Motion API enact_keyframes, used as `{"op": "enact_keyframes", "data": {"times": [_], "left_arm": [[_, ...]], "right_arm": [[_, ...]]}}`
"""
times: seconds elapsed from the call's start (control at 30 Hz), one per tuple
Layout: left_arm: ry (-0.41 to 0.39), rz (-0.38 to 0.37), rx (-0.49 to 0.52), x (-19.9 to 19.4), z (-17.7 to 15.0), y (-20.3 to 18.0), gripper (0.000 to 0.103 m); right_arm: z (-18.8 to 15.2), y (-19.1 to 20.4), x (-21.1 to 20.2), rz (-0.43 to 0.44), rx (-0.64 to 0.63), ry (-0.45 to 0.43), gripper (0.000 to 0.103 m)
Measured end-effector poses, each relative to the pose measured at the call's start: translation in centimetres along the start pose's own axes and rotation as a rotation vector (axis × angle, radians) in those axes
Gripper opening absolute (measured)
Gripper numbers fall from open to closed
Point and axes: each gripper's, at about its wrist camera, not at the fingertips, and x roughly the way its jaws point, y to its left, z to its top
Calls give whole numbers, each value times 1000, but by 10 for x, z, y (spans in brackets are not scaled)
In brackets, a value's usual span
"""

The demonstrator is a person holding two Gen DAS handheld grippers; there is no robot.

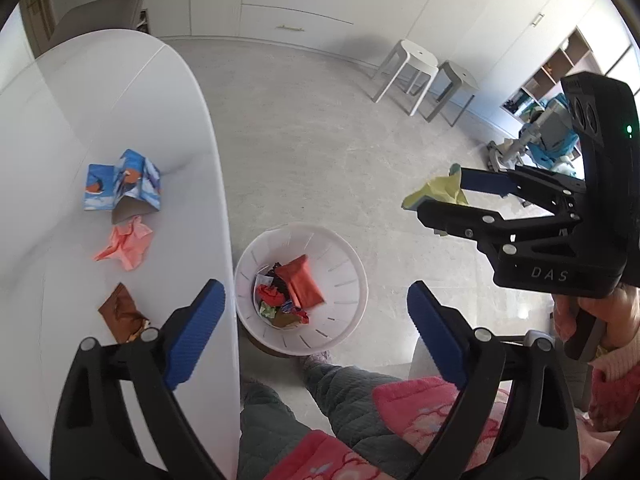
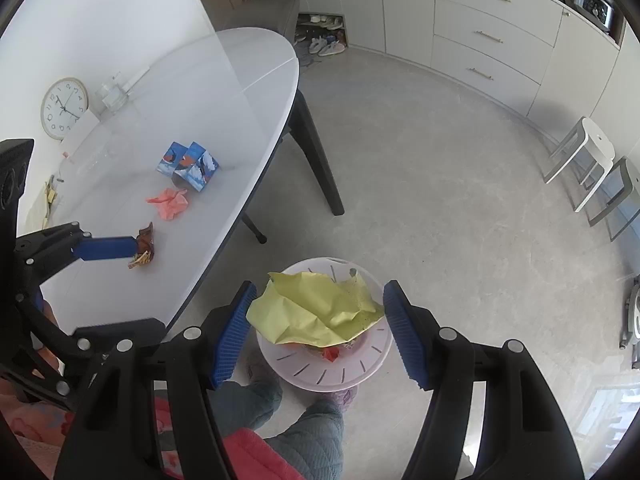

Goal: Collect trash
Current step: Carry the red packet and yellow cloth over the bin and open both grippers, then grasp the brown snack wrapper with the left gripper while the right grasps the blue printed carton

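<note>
The left tool [image 1: 316, 312] has its jaws spread wide with nothing between the blue pads. It is positioned above the edge of the white desk [image 1: 80, 120] and the white waste bin [image 1: 352, 264] that stands on the floor just beside the desk.

The right tool [image 2: 320, 332] is clamped on a crumpled yellow-green paper [image 2: 316, 312], with both pads pressing against the paper's sides. The paper is suspended directly above the bin, not yet inside it.

The bin already contains several items: an orange-red packet [image 1: 300, 284] and smaller crumpled scraps of mixed colour.

Three pieces of trash lie on the desk near its edge:
- a blue printed carton [image 1: 124, 184], flattened and partly unfolded;
- a crumpled pink paper [image 1: 126, 246], just beside the carton;
- a brown wrapper [image 1: 122, 312], nearest the left tool.

The person's legs, in grey-green quilted trousers [image 1: 340, 392], stand beside the bin.
</note>
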Motion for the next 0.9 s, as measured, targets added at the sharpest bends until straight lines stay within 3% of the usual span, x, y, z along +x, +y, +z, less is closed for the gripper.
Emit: {"op": "enact_keyframes", "data": {"times": [0.27, 0.3, 0.37, 0.4, 0.9], "left_arm": [[-10, 17, -70, -11, -8, 26, 89], [-12, 19, -74, -13, -9, 27, 89], [-17, 23, -84, -17, -11, 30, 89], [-18, 26, -89, -18, -12, 33, 89], [-72, 114, -203, -50, -37, 83, 90]], "right_arm": [[-4, 16, 11, 26, -26, 31, 70], [-5, 18, 15, 36, -28, 51, 74], [-6, 23, 19, 16, -28, 73, 99], [-7, 25, 20, -6, -34, 77, 101], [5, 39, 21, -17, -24, 74, 101]]}}
